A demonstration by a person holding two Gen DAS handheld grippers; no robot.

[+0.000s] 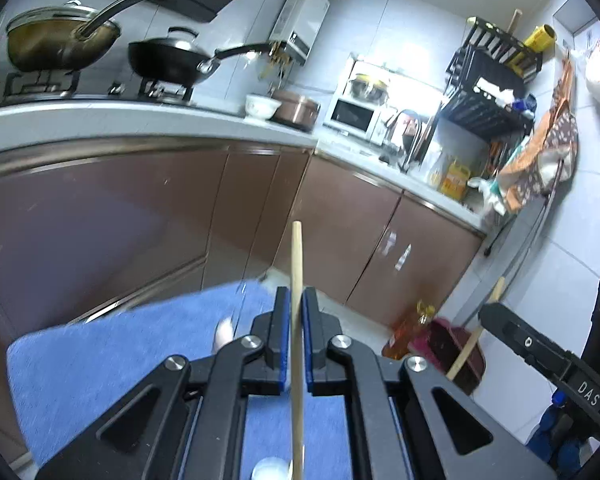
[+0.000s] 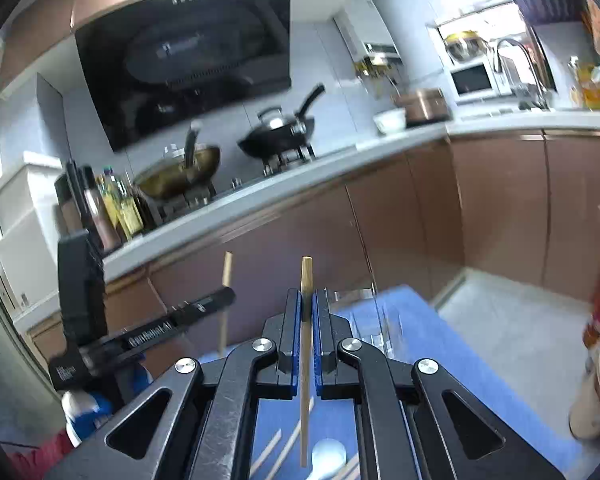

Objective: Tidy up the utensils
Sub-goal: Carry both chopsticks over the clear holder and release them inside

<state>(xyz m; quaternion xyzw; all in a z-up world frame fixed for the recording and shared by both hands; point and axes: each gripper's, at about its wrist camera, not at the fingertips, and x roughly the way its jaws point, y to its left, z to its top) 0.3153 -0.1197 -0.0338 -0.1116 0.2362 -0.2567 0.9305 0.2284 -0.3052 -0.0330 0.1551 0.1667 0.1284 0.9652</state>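
Observation:
My left gripper (image 1: 296,300) is shut on a wooden chopstick (image 1: 297,264) that stands upright between its blue pads, held above a blue cloth (image 1: 100,360). My right gripper (image 2: 307,302) is shut on a second wooden chopstick (image 2: 306,280), also upright. The left gripper (image 2: 204,304) with its chopstick (image 2: 227,270) shows at the left of the right wrist view. The right gripper (image 1: 540,344) with its chopstick (image 1: 496,292) shows at the right of the left wrist view. Several loose chopsticks (image 2: 284,448) and a white spoon (image 2: 329,454) lie on the blue cloth (image 2: 440,360) below.
A clear glass container (image 2: 374,320) stands on the cloth ahead of the right gripper. Brown cabinets (image 1: 140,216) and a counter with a stove, pans (image 1: 172,60) and a microwave (image 1: 352,114) lie beyond. An oil bottle (image 1: 410,332) stands on the floor.

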